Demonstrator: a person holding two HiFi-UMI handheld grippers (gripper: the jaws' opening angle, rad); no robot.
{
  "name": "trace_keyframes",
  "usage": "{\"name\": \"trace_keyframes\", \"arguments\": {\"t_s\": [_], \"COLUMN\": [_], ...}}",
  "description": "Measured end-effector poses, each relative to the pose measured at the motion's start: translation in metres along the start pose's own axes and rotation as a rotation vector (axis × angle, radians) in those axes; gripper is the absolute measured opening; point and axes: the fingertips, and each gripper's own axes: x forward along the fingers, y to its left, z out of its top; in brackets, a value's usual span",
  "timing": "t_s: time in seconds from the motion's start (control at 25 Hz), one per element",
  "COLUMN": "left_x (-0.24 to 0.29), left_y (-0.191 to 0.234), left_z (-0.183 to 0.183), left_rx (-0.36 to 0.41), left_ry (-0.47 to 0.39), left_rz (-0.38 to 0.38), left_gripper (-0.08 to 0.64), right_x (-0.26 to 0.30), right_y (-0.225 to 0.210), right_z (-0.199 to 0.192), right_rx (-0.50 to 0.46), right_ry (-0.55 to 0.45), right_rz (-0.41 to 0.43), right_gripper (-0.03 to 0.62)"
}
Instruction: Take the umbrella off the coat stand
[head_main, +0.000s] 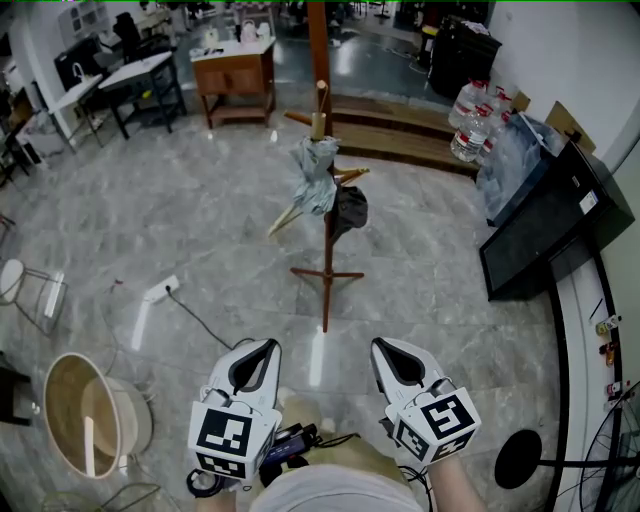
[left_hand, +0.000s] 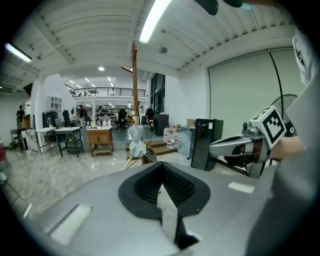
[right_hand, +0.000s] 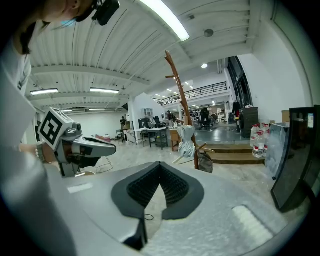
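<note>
Both tools are carried low in front of the person, side by side and well short of the target. The left gripper (head_main: 266, 348) has its jaws pressed together on nothing, and the right gripper (head_main: 384, 347) is the same, closed and empty. They look parked for the walk-up, so the reach has probably not started. Both point slightly down toward the stand (head_main: 327, 270), which is straight ahead in the middle of the room. The umbrella (head_main: 316, 175) is grey and folded. It hangs from an upper peg on the stand's left side, bunched fabric up and drooping down, so lifting it up and off the peg seems the likely way to free it. A pale stick pokes out low-left under it; I cannot tell whether it is the umbrella's shaft or a peg. A dark bag (head_main: 350, 208) hangs just right of the umbrella, close to it, and could snag. The floor (head_main: 150, 230) is glossy grey marble-look tile showing reflected lights. On it, near left of the stand, lie a white power strip (head_main: 160, 292) and its cord. A round basket (head_main: 85, 415) is near left and a wooden table (head_main: 235, 75) far left. Wooden steps (head_main: 400, 135) are behind the stand, water bottles (head_main: 470, 120) far right, a black cabinet (head_main: 545, 225) along the right wall and a fan (head_main: 520, 458) base near right.
</note>
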Motion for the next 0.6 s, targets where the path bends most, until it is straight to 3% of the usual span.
{"name": "trace_keyframes", "arguments": {"t_s": [0.28,0.32,0.4,0.6], "left_x": [0.005,0.006,0.006,0.005], "left_y": [-0.002,-0.003,-0.007,-0.011], "left_z": [0.007,0.008,0.008,0.015], "left_rx": [-0.043,-0.06,-0.069,-0.052], "left_ry": [-0.017,-0.022,-0.031,-0.036], "left_rz": [0.005,-0.005,-0.028,-0.025], "left_gripper": [0.007,0.04,0.115,0.123], "right_x": [-0.001,-0.001,-0.002,-0.005], "right_y": [0.001,0.001,0.003,0.005], "right_z": [0.007,0.007,0.008,0.009], "right_rx": [0.031,0.035,0.037,0.034], "right_ry": [-0.037,-0.04,-0.045,-0.046], "right_rz": [0.015,0.02,0.029,0.035], "right_gripper": [0.005,0.068,0.115,0.132]}}
